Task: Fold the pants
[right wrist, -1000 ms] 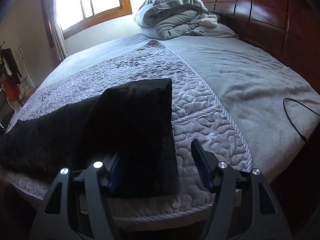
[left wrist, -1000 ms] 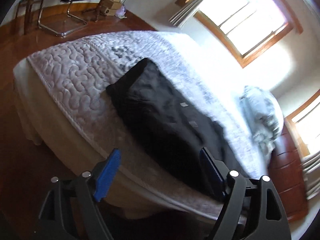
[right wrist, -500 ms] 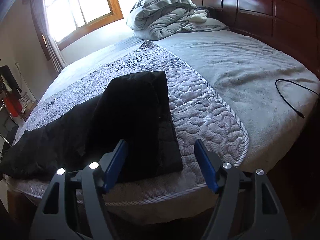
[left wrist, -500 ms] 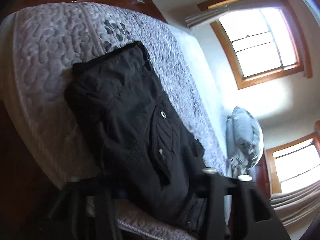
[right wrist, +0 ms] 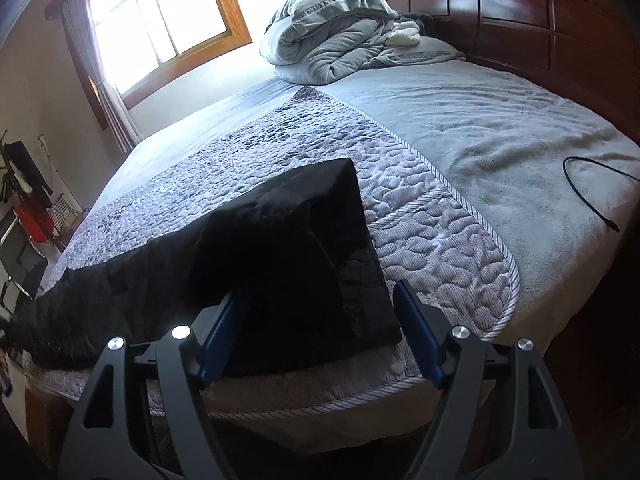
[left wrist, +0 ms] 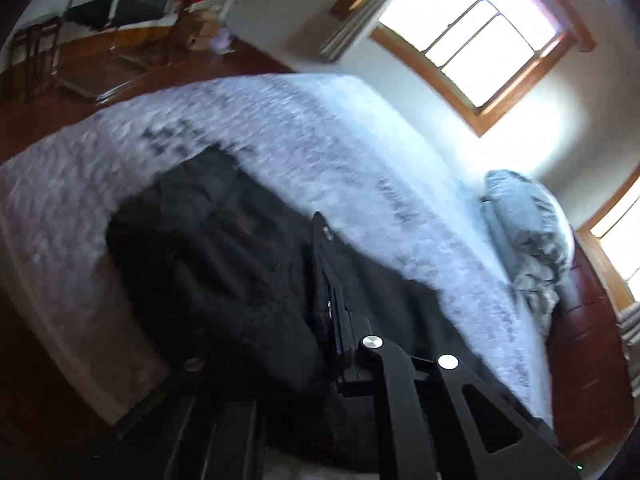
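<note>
Watching pants [right wrist: 280, 256] lie long left-to-right across bed [right wrist: 500, 140]; our right gripper [right wrist: 320, 332] wide, just been opening, straddles near-right end; left gripper [left wrist: 332, 312] clamped on pants.

Bed [right wrist: 500, 128]: grey blanket, quilted runner [right wrist: 400, 200] across foot. On runner: black pants [right wrist: 280, 248]. Bundled duvet [right wrist: 328, 36] at headboard; black cable [right wrist: 592, 192] on blanket.

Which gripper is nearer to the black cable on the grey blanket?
Right. The right gripper has the black cable ahead to its right; the left gripper shows no cable.
</note>
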Demonstrator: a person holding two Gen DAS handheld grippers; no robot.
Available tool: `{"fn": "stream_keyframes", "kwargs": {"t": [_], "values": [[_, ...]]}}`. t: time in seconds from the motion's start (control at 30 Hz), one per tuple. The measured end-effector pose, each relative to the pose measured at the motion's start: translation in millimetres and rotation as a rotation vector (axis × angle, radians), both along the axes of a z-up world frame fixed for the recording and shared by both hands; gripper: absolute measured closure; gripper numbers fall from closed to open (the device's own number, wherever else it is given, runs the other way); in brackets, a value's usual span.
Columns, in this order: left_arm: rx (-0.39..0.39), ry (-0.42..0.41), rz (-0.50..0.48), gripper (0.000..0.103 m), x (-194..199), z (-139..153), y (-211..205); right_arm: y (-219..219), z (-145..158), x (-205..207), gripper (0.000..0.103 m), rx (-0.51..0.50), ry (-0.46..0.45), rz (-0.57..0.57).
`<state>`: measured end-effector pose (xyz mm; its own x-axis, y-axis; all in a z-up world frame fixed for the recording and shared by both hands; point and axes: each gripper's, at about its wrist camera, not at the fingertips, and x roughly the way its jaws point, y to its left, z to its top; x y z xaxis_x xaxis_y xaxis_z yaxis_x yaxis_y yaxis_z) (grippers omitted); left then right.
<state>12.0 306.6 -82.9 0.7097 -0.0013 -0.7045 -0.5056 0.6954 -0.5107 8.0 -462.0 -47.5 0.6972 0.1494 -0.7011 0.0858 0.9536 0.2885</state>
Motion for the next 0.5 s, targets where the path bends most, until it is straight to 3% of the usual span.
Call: {"fn": "stream_keyframes", "kwargs": {"t": [0.07, 0.13, 0.17, 0.3, 0.5], "values": [[-0.038, 0.069, 0.013, 0.089, -6, -33, 8, -9, 2, -2, 0.028, 0.067, 0.009, -0.036], [-0.086, 0.068, 0.040, 0.084, -15, -50, 13, -17, 6, -8, 0.027, 0.153, 0.003, -0.066], [-0.089, 0.051, 0.052, 0.084, -17, -49, 12, -20, 9, -11, 0.024, 0.205, 0.000, -0.076], [-0.079, 0.033, 0.078, 0.047, -30, -30, 2, -22, 17, -22, 0.022, 0.396, -0.011, -0.056], [-0.067, -0.014, 0.114, 0.035, -67, -4, -11, 3, 18, -14, 0.018, 0.583, 0.051, 0.007]]}}
